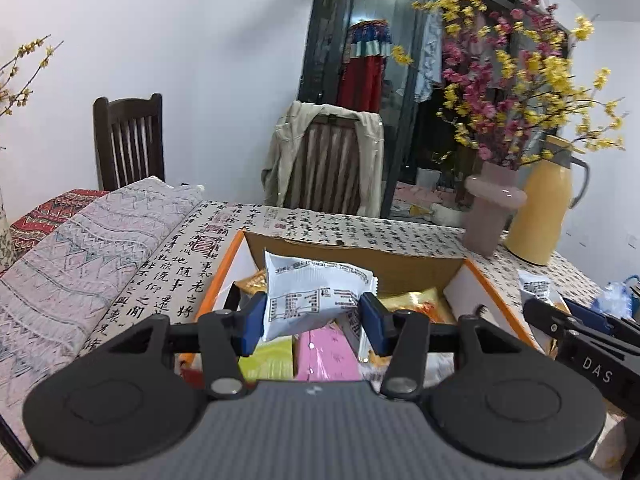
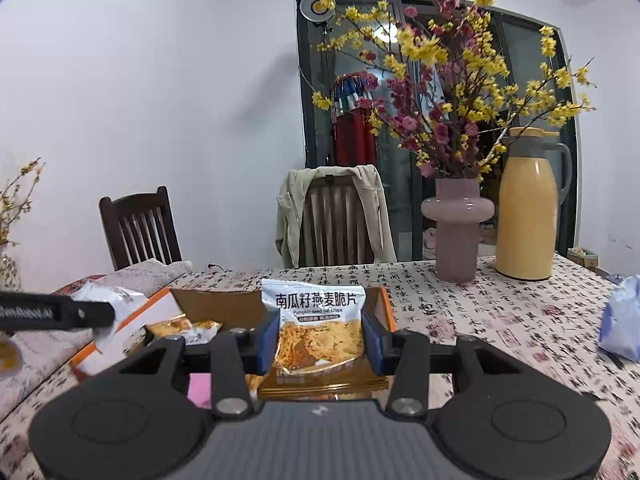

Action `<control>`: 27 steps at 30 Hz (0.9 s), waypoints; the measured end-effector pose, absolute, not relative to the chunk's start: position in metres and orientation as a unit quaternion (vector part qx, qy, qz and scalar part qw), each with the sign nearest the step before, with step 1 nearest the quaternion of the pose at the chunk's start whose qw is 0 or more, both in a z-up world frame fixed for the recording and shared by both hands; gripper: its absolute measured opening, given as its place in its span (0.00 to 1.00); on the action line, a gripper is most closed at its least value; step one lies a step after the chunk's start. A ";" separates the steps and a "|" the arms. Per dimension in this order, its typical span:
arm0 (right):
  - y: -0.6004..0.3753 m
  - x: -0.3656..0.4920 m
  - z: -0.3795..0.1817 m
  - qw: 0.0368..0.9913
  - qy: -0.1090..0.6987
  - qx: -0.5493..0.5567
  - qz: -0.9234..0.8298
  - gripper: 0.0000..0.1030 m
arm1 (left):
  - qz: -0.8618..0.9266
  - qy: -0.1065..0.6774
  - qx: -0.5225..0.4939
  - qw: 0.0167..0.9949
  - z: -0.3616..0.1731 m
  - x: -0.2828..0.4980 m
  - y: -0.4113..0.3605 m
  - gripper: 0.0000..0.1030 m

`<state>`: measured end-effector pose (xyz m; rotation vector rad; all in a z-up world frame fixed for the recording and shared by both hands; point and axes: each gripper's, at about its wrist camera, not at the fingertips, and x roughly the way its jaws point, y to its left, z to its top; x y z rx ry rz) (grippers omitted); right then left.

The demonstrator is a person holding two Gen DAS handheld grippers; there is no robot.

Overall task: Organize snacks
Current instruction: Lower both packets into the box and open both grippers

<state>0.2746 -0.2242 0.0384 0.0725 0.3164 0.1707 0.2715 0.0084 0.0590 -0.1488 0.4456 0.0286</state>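
My left gripper (image 1: 313, 314) is shut on a white snack packet (image 1: 312, 296), its printed back toward the camera, held up over an open cardboard box (image 1: 400, 266) with orange edges. Inside the box lie several packets: pink (image 1: 326, 354), yellow-green (image 1: 266, 362) and golden (image 1: 420, 300). My right gripper (image 2: 320, 336) is shut on a white-and-orange oat crisp packet (image 2: 316, 320), held upright above the same box (image 2: 208, 304). The left gripper's arm (image 2: 56, 314) shows at the left edge of the right wrist view, with its white packet (image 2: 108, 296) behind it.
The table carries a calligraphy-print cloth (image 2: 480, 320). A pink vase of flowers (image 2: 456, 228) and a yellow thermos (image 2: 526, 208) stand at the back right. A blue bag (image 2: 622, 320) lies at the right. Folded fabric (image 1: 80, 248) lies left of the box. Two chairs stand behind.
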 end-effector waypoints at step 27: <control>-0.224 0.284 0.007 0.978 0.171 0.068 0.100 1.00 | 0.064 0.184 -0.094 0.976 0.031 0.274 0.021 1.00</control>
